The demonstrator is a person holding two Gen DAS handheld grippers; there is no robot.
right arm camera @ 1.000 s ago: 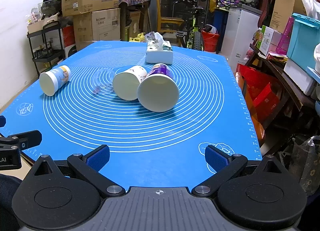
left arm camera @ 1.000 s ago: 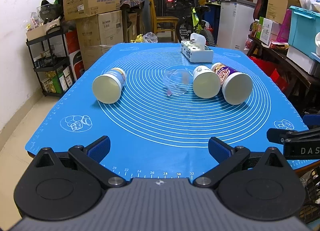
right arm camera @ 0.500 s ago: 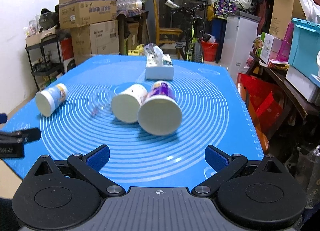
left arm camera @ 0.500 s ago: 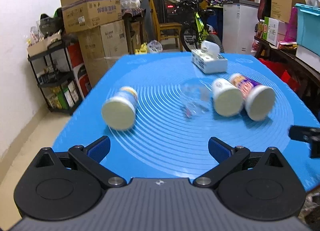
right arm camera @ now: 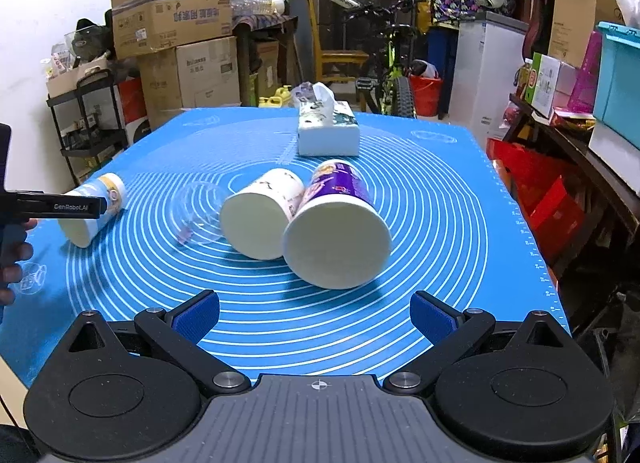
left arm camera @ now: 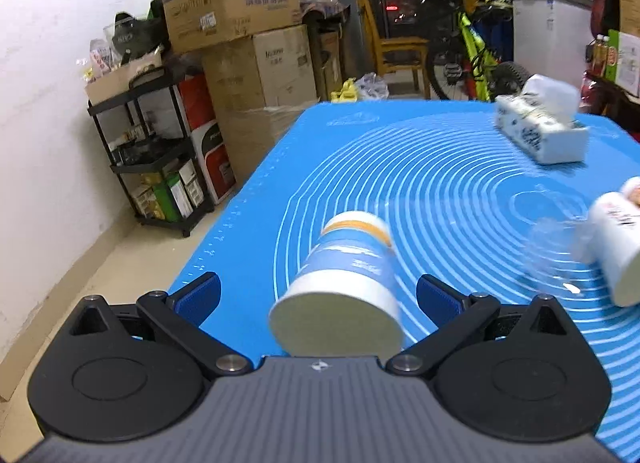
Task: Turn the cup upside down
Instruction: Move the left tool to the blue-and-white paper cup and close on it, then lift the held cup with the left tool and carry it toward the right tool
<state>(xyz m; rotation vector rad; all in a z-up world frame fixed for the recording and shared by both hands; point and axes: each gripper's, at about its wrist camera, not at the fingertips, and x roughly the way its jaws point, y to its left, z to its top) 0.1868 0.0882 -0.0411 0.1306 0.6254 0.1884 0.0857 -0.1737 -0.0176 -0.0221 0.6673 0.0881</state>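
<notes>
Several cups lie on their sides on the blue mat (right arm camera: 432,199). A blue-and-white paper cup (left arm camera: 344,283) lies between the open fingers of my left gripper (left arm camera: 318,295), mouth toward the camera; I cannot tell whether the pads touch it. It also shows in the right wrist view (right arm camera: 94,209), with the left gripper's side in front of it. A clear plastic cup (right arm camera: 198,211), a white paper cup (right arm camera: 262,215) and a purple paper cup (right arm camera: 338,231) lie together mid-mat. My right gripper (right arm camera: 314,313) is open and empty, just short of the purple cup.
A tissue box (right arm camera: 328,131) stands at the far middle of the mat, also in the left wrist view (left arm camera: 542,131). Stacked cardboard boxes (left arm camera: 240,39) and a black shelf (left arm camera: 148,151) stand left of the table. A cluttered side table (right arm camera: 580,143) runs along the right.
My left gripper has moved forward and left until the blue-and-white cup lies between its open fingers. My right gripper has moved forward toward the purple cup. The cups have not moved.
</notes>
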